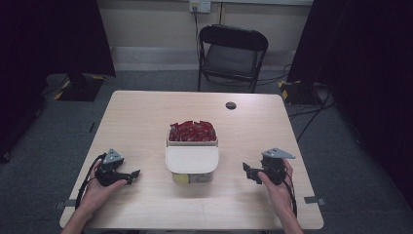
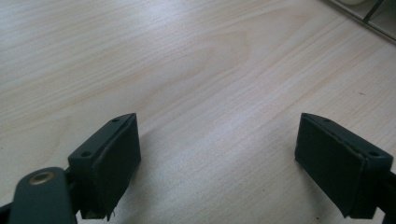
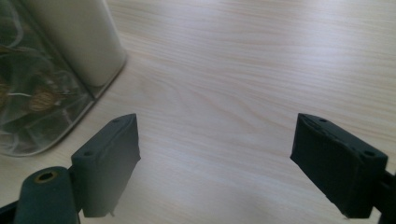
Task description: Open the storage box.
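A clear container with a cream lid (image 1: 192, 160) sits mid-table, and behind it stands a tub heaped with red packets (image 1: 192, 131). My left gripper (image 1: 135, 175) rests on the table left of the container, held in a hand, jaws wide apart over bare wood (image 2: 219, 154). On the other side my right gripper (image 1: 246, 170) points toward the container, open as well. In the right gripper view the container's clear wall and cream lid (image 3: 51, 74) lie at the upper left, a short way ahead of my right gripper (image 3: 215, 158).
The light wooden table (image 1: 146, 112) has a round cable hole (image 1: 231, 105) at the back. A black folding chair (image 1: 233, 53) stands beyond the far edge. Dark curtains hang at both sides, and cables lie on the grey floor at the right.
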Demonstrator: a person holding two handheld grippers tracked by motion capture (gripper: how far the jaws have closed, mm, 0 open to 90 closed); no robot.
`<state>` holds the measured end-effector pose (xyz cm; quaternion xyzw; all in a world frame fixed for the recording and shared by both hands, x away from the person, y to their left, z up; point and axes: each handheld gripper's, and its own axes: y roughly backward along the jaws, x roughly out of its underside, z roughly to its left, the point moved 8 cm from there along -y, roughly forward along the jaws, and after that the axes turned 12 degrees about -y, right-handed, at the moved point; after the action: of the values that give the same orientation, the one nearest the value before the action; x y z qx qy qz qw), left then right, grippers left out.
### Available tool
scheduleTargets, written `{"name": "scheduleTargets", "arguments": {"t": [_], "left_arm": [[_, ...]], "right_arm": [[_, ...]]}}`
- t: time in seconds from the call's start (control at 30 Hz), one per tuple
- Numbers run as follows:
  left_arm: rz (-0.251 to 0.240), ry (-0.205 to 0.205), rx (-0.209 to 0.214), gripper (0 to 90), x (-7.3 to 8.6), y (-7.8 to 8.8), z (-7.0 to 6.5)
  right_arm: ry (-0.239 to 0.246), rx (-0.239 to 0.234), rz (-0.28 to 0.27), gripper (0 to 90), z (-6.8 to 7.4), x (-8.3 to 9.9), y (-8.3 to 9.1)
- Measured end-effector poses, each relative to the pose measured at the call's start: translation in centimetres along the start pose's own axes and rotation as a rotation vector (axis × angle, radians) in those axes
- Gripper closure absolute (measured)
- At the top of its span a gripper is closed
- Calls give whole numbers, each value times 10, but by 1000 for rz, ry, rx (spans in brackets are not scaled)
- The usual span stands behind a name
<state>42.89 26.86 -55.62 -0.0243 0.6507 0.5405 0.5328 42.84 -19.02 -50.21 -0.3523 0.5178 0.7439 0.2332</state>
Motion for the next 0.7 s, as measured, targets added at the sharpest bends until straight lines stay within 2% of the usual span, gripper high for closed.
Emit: {"name": "scheduleTargets", "arguments": {"t": [0.1, 0.4, 0.53, 0.7], "left_arm": [[0, -1, 0, 137, 0, 0, 0], [0, 0, 0, 137, 0, 0, 0], [1, -2, 0, 137, 0, 0, 0], [0, -2, 0, 137, 0, 0, 0]], "right_arm": [[5, -38, 4, 146, 11, 0, 1], [38, -76, -20, 148, 28, -3, 7], [37, -102, -27, 148, 38, -3, 10], [74, -142, -27, 149, 55, -3, 14]]}}
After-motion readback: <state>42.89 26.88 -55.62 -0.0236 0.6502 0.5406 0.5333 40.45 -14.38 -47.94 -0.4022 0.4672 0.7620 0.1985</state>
